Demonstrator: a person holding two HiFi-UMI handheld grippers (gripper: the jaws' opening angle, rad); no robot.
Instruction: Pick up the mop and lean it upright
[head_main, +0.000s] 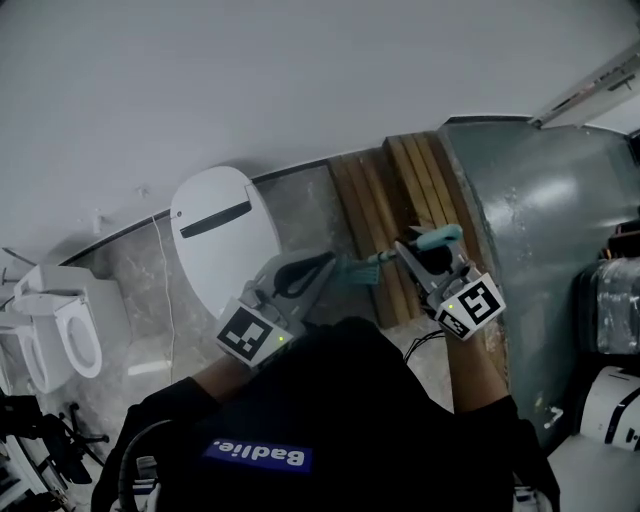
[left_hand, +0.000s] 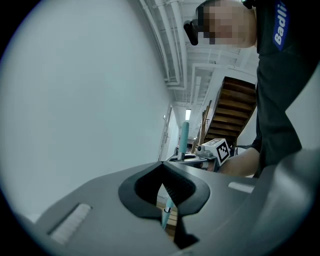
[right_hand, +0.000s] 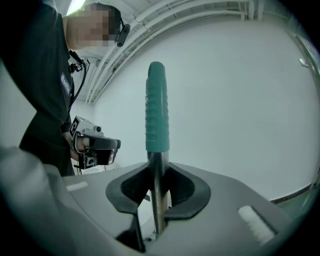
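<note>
Near the middle of the head view, the mop runs roughly level between the two tongs, its teal grip at the right end over the wooden planks.

The right gripper is clamped narrow on the metal shaft just under the teal grip. In the right gripper view both dark pads press the shaft and the grip stands up above them. The left gripper sits further along, toward the frame's left. In the left gripper view its jaws are drawn almost together, with the thin mop rod caught in the slot between them.

Room is tight at the sides. The planks lean just behind the right tong, and the curved edge of a grey-green panel rises right beside them, filling the right of the frame. A closed white toilet stands close to the left tong's upper left, with a thin cord hanging beside it. Two open toilets crowd the lower left corner. A strip of pale stone floor lies between the closed toilet and the planks. The plain white wall spans the whole upper frame.
</note>
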